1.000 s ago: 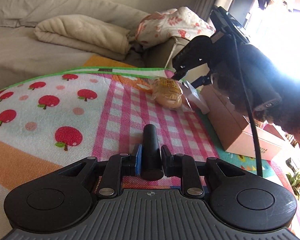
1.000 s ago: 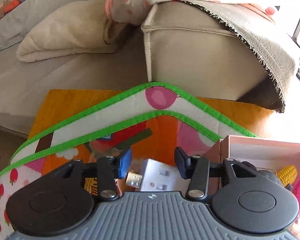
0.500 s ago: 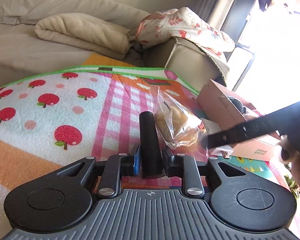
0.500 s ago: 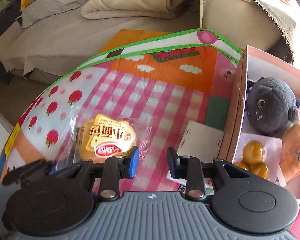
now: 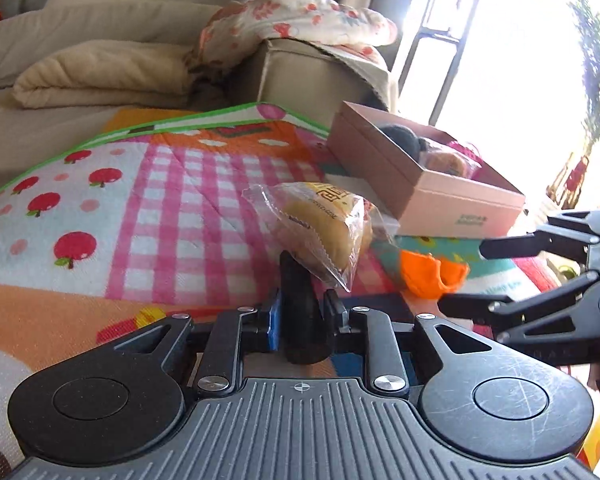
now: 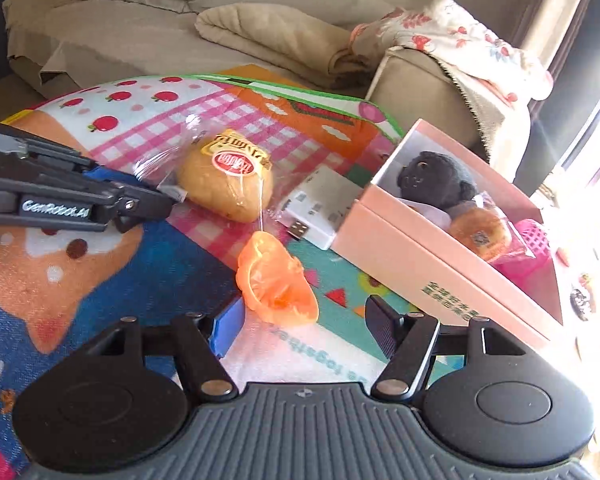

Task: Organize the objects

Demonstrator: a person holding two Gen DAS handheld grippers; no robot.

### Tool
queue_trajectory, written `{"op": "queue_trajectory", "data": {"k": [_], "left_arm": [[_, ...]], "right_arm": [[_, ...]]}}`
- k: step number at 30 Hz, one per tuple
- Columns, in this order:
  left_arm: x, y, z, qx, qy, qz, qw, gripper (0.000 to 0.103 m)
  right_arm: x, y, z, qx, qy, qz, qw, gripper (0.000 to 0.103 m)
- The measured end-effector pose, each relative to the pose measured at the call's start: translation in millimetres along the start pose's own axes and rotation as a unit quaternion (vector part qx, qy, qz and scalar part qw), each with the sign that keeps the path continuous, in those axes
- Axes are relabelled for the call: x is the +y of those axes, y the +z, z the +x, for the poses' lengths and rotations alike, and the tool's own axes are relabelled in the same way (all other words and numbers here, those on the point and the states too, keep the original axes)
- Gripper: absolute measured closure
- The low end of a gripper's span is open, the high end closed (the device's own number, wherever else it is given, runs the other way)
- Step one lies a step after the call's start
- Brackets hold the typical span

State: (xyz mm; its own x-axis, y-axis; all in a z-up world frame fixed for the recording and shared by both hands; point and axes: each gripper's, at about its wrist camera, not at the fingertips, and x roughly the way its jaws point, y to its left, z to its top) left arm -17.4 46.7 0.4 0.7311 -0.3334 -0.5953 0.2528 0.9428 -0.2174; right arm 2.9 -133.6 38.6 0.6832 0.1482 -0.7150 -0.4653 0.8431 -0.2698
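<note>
My left gripper point(image 5: 302, 308) is shut on a black cylinder point(image 5: 300, 312) and its tip touches a wrapped bun point(image 5: 320, 226) on the play mat. The bun also shows in the right wrist view point(image 6: 226, 184), with the left gripper point(image 6: 168, 196) against its left side. My right gripper point(image 6: 300, 328) is open, just short of an orange plastic piece point(image 6: 276, 280), which also shows in the left wrist view point(image 5: 432, 272). The right gripper also shows at the right of the left wrist view point(image 5: 460, 276). A pink box point(image 6: 440, 256) holds a dark plush toy point(image 6: 432, 178) and another wrapped bun point(image 6: 480, 232).
A white USB hub point(image 6: 320, 208) lies between the bun and the pink box point(image 5: 420, 184). A beige sofa point(image 6: 180, 28) with folded blankets point(image 5: 100, 76) and a floral cloth point(image 6: 460, 36) stands behind the colourful mat point(image 5: 160, 200). A bright window is at the right.
The left gripper has moved right up to the bun. The right gripper has pulled back, swung toward the orange piece and opened wider. The bun sits turned.
</note>
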Motion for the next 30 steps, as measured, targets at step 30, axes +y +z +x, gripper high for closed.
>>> {"op": "queue_trajectory", "data": {"k": [30], "left_arm": [[-54.1,-20.3,-24.7,0.075,-0.024,0.087,0.9931,0.080]], "right_arm": [[-23.7,-69.5,-48.1,-0.014,0.036,0.084,0.996,0.046]]}}
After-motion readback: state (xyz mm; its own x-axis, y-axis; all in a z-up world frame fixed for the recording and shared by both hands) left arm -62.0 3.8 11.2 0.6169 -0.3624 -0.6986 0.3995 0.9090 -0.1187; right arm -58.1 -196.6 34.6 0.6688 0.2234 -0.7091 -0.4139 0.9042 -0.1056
